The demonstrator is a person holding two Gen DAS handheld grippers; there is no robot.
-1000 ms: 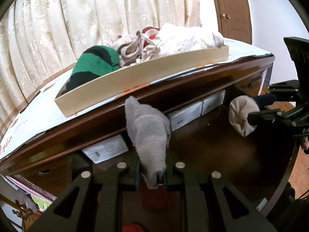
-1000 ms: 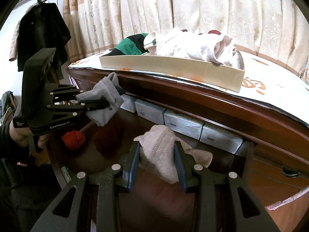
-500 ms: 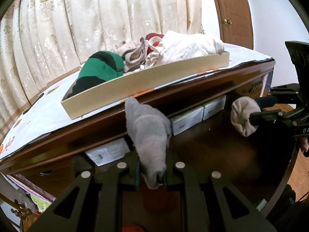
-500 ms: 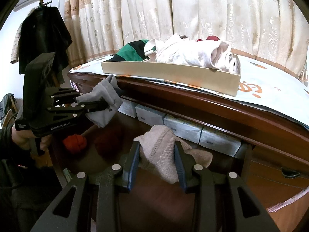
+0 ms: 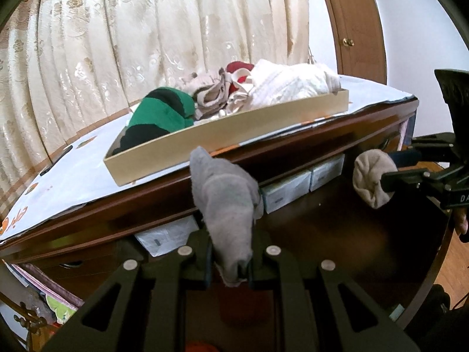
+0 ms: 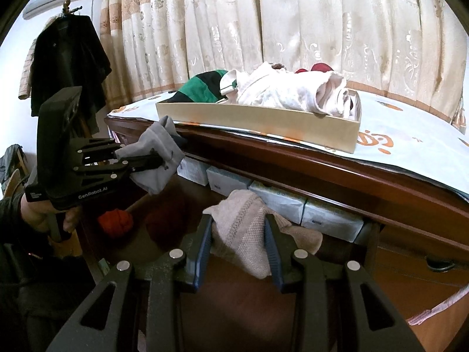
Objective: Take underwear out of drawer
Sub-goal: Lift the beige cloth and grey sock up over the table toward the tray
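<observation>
My left gripper is shut on a grey rolled garment and holds it above the open dark wooden drawer. It shows in the right wrist view too, the left gripper with the grey garment in it. My right gripper is shut on a beige knitted garment, also over the drawer; the left wrist view shows the beige garment at the right. A red bundle lies on the drawer floor.
A shallow cardboard tray on the dresser top holds a green-and-black garment and white and beige clothes. White boxes line the drawer's back. Curtains hang behind; a dark coat hangs at the left.
Both grippers have tipped slightly, so the tray and dresser edge sit lower in both views. Each keeps its garment; the grips are unchanged.
</observation>
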